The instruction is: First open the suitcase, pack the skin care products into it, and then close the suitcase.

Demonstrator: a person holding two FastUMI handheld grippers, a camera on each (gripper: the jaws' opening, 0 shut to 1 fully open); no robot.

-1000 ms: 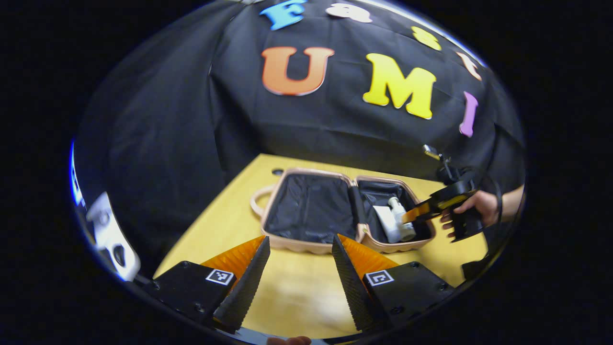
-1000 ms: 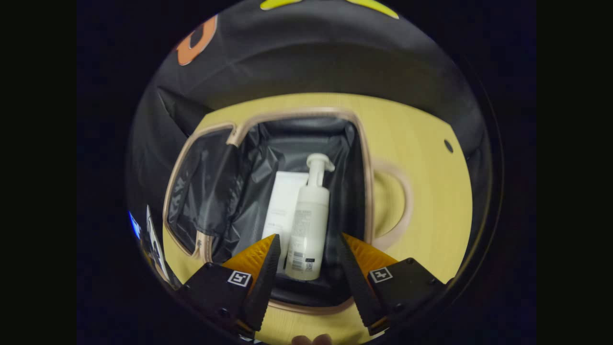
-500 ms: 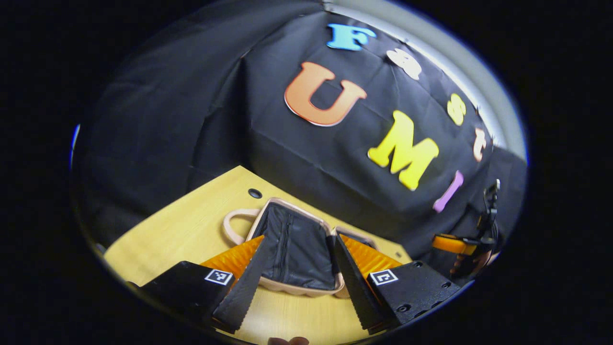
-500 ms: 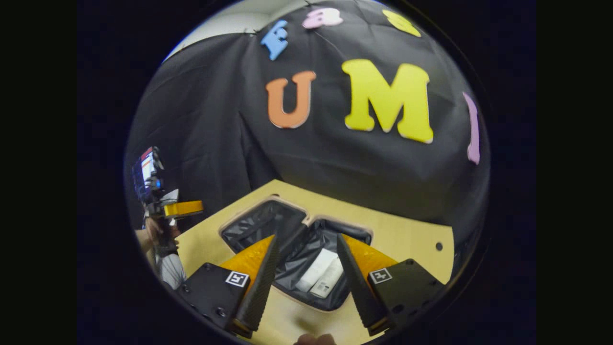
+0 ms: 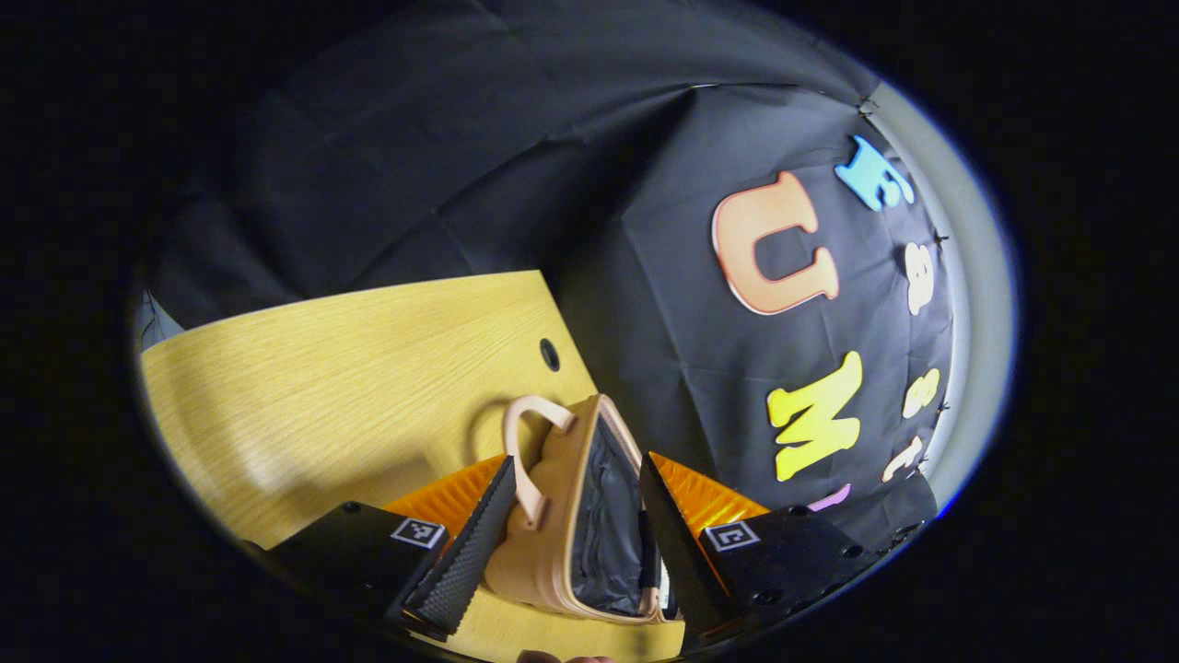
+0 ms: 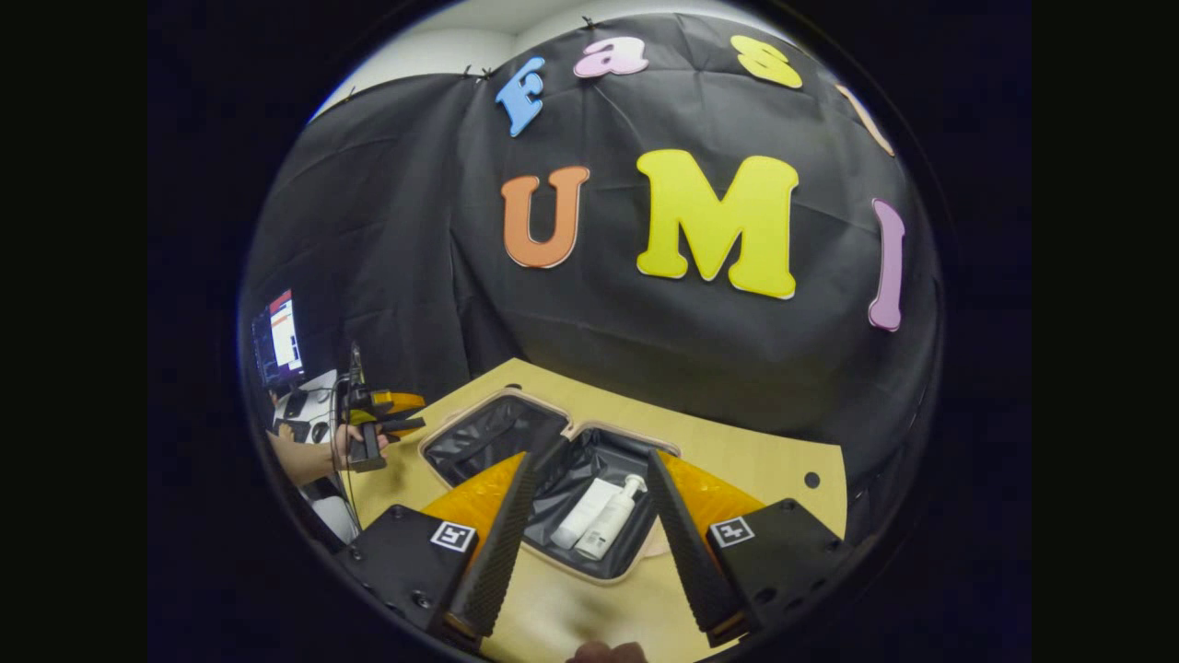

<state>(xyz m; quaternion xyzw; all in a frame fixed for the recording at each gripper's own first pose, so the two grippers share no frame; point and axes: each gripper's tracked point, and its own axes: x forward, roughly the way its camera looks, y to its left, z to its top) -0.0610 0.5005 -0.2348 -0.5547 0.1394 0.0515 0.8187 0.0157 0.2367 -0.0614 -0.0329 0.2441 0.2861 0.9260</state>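
In the left gripper view, the left tool (image 5: 571,543) has its fingers spread, with nothing pinched between them. The pink suitcase (image 5: 553,516) sits in the gap between the fingers, seen side-on, with its looped handle (image 5: 525,442) toward the left finger and its dark lining (image 5: 608,516) facing right. I cannot tell whether either finger touches the shell. The suitcase rests on the wooden tabletop (image 5: 350,368), toward its far edge where the black cloth wall begins. A small round hole (image 5: 550,354) shows in the tabletop near that edge, just beyond the suitcase handle.

In the right gripper view, the right tool (image 6: 585,543) is likewise spread and holds nothing. Beyond its fingers the suitcase (image 6: 553,460) lies fully open and flat on the tabletop (image 6: 755,460), both halves showing dark lining. In the nearer half, a white pump bottle (image 6: 612,525) lies on its side, touching a flat white box (image 6: 580,516) on its left. The left tool (image 6: 382,410) appears at the tabletop's left edge, gripped by a hand (image 6: 345,451), just beside the suitcase's left half; its fingers point toward the suitcase, and their spacing is too small to judge here. A lit screen (image 6: 281,336) stands behind that hand, off the tabletop.
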